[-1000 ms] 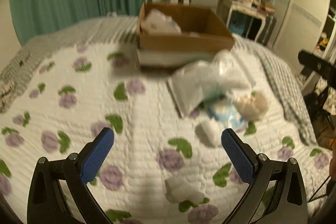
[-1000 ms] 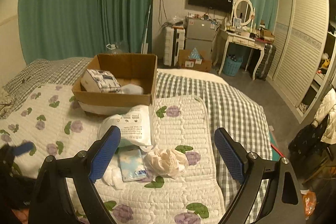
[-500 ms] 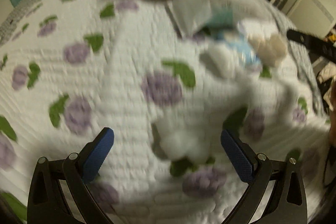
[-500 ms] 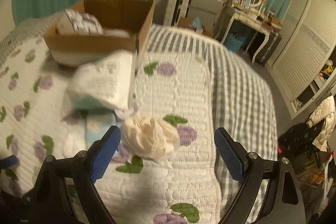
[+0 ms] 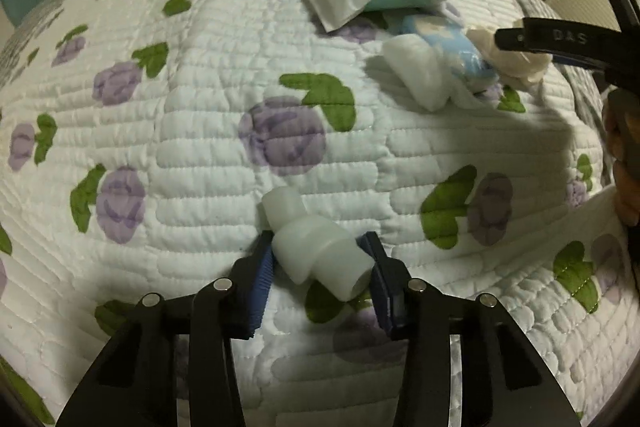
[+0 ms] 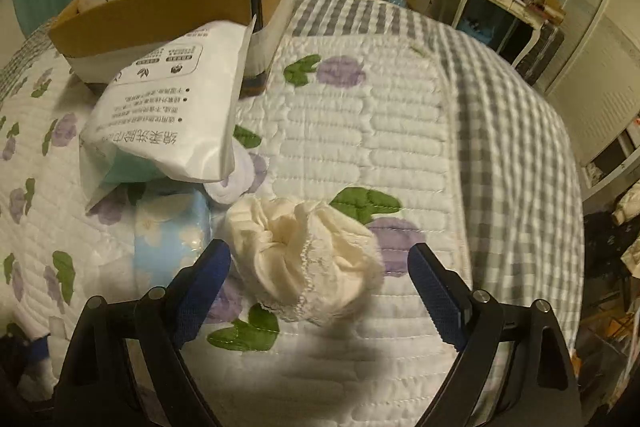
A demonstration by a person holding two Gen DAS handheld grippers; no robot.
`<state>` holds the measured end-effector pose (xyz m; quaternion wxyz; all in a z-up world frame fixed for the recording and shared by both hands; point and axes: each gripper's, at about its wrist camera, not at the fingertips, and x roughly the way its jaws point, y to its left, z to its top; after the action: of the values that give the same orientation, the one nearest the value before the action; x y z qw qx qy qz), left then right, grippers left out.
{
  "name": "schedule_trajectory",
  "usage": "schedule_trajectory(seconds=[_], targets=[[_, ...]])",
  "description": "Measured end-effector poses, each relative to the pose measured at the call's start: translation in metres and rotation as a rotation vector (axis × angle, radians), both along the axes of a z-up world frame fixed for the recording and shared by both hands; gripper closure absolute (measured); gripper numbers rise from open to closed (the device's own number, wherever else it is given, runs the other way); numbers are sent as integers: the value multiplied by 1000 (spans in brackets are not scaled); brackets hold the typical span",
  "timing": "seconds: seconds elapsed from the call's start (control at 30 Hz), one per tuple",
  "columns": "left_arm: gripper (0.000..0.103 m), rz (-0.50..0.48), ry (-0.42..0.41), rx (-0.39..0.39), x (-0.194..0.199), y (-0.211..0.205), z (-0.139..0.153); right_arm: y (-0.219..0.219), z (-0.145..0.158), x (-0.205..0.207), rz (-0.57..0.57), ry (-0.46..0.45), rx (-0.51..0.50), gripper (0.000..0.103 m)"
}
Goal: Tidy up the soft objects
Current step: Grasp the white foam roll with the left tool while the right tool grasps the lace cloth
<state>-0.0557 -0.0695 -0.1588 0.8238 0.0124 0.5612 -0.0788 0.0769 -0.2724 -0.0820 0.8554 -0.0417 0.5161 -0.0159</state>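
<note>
Under both my tongs spreads the bed, covered by a white quilt [image 5: 208, 131] printed with purple flowers and green leaves; in the right view a grey checked blanket [image 6: 500, 99] runs beyond it on the far side.

Ahead of my right tongs [image 6: 320, 291] and to their left stands an open cardboard box [image 6: 168, 7] with a patterned packet inside. A big white plastic pack [image 6: 172, 115] with printed text leans from the box toward me. Nearer, a pale blue tissue packet [image 6: 172, 231] lies just left of my left blue pad, and a rolled white cloth [image 6: 236, 179] pokes out from under the plastic pack.

The cream ruffled cloth bundle [image 6: 304, 259] sits on the quilt between my right tongs' pads. They are closing, with a gap on each side of it.

My left tongs [image 5: 320, 271] are closing on a pair of small white soft rolls [image 5: 316, 247], and both blue pads touch their sides.

Only the left view shows these rolls in full, plus the black arm of my other tool [image 5: 560, 43] reaching over the cream bundle, and another white roll [image 5: 416, 71] ahead to the right. Only the right view shows into the box and the room's furniture beyond the bed.
</note>
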Motion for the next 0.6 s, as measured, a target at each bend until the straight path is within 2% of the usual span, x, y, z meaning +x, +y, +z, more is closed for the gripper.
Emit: schedule_trajectory(seconds=[0.07, 0.1, 0.13, 0.27, 0.6], targets=[[63, 0, -3, -8, -2, 2, 0, 0, -3, 1, 10, 14, 14, 53], [64, 1, -4, -12, -3, 3, 0, 0, -5, 1, 13, 21, 22, 62], [64, 2, -6, -16, -5, 4, 1, -1, -7, 2, 17, 30, 39, 79], [66, 1, -23, -23, -7, 9, 11, 0, -4, -3, 25, 7, 38, 87], [66, -1, -123, -39, -22, 40, 48, 18, 46, -44, 16, -98, 9, 88]])
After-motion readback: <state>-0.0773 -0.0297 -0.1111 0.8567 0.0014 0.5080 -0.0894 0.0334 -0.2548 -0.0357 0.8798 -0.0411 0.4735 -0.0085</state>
